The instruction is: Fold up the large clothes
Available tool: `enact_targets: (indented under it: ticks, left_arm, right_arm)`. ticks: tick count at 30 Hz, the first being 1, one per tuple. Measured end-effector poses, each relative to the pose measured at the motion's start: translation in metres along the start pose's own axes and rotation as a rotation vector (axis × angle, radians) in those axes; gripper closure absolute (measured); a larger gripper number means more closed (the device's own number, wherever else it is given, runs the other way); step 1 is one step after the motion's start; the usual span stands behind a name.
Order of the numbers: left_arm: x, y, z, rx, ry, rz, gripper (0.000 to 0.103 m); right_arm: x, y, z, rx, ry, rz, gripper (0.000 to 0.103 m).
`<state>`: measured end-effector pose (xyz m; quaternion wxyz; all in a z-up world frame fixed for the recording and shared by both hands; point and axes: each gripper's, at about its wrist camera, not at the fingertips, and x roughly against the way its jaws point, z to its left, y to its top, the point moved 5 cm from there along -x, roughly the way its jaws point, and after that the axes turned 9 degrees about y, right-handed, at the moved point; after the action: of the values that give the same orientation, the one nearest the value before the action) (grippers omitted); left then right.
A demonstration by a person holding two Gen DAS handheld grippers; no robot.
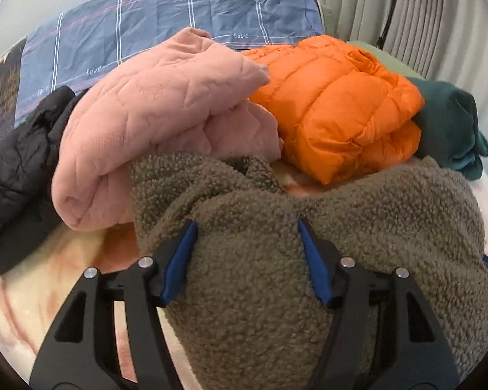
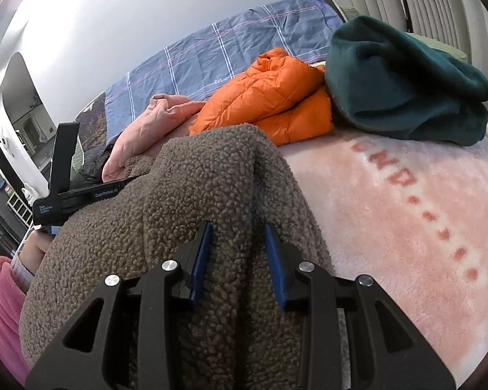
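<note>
Right tool (image 2: 236,237) clenched on a ridge of the brown fleece jacket (image 2: 185,214), blue pads pressing pile from both sides. Left tool (image 1: 245,237) spread wide over the same jacket (image 1: 260,286), fleece bulging between the pads; can't tell if they press it. Jacket sits bunched at the near edge of the bed's pink blanket (image 2: 390,201). Beyond it: folded pink quilted garment (image 1: 166,123), orange puffer (image 1: 335,107), dark green fleece (image 2: 400,87); black jacket (image 1: 19,169) at left.
</note>
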<state>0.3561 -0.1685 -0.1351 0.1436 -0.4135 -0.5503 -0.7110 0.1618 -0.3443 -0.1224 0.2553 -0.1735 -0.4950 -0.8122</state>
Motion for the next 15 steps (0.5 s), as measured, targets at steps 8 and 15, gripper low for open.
enact_targets:
  ticks: [8,15]
  left_arm:
    - [0.078,0.036,-0.017,-0.092,0.047,-0.141,0.042]
    - [0.078,0.059,-0.117,-0.315,-0.077,-0.069,0.037]
  right_arm:
    - [0.001,0.001,-0.004,-0.004,0.019,-0.012,0.069]
    - [0.003,0.0,-0.004,-0.002,0.019,-0.023,0.069]
